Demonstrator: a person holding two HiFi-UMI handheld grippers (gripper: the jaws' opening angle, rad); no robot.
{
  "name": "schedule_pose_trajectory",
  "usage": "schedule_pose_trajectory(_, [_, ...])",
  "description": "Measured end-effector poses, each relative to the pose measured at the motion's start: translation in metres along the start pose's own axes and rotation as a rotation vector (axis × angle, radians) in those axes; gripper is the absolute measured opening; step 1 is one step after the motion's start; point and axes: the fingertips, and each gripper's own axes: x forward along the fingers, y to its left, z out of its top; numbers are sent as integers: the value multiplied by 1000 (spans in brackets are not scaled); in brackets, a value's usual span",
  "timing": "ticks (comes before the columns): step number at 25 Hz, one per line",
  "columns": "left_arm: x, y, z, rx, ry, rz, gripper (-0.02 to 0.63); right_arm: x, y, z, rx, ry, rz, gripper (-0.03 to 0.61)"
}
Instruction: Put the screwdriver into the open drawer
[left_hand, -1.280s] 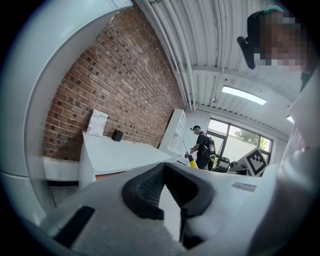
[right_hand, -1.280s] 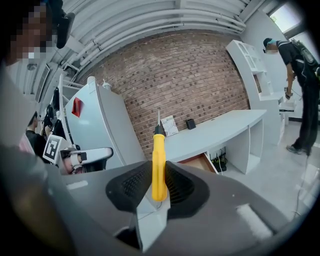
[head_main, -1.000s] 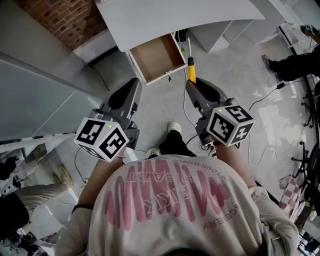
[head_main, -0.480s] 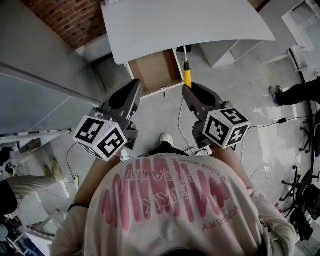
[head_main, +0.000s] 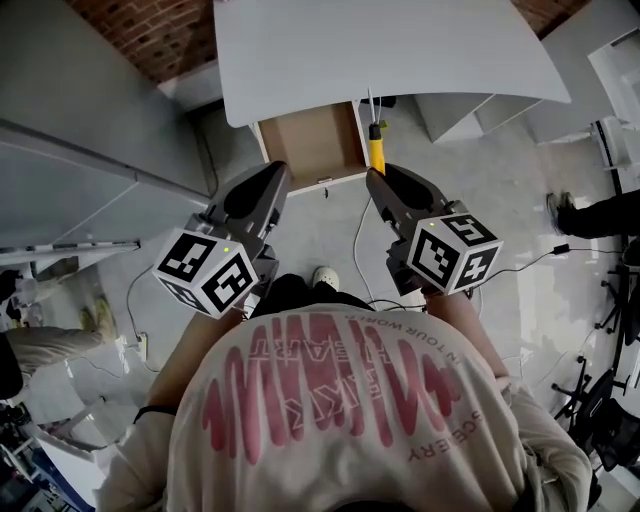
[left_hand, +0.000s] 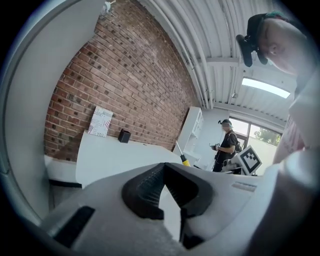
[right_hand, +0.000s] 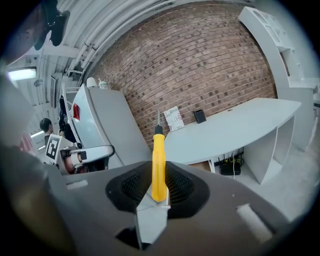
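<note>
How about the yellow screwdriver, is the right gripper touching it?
Touching. The right gripper view shows the right gripper with its black pads pressed against both sides of the screwdriver, on its yellow handle, with no gap.

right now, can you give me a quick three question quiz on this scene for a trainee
1. Which gripper is shut on the yellow-handled screwdriver?
2. True or false: the drawer under the white desk is closed.
3. What is between the jaws of the left gripper? A a cable, B nothing, C a screwdriver.

Key: 1 the right gripper; 2 false, it stands open; 3 B.
</note>
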Motion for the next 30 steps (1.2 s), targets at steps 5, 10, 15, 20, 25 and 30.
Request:
schedule_pose_trajectory(5, [13,12,-19,-62,35,19,5,9,-18,-26,49,65,-12,97])
schedule_pose_trajectory(10, [34,31,-34,-92,69,1,5,29,-34,-43,71,115,-41,97])
schedule_pose_trajectory(15, [54,49,-38,-115,104,-8,5,45,-50,-49,90,154,-68,98])
schedule_pose_trajectory(20, [61,83,-34,-109,129,-13,5,85,-55,-64,73,222,-81,97])
schedule_pose_trajectory(25, [66,113,-16,-76,129,-27,5,119,-55,-88,52,310,-81,97])
schedule_pose_trajectory(30, [69,145,5,-59,128,-27,5,148,-63,-117,-30,449,-75,97])
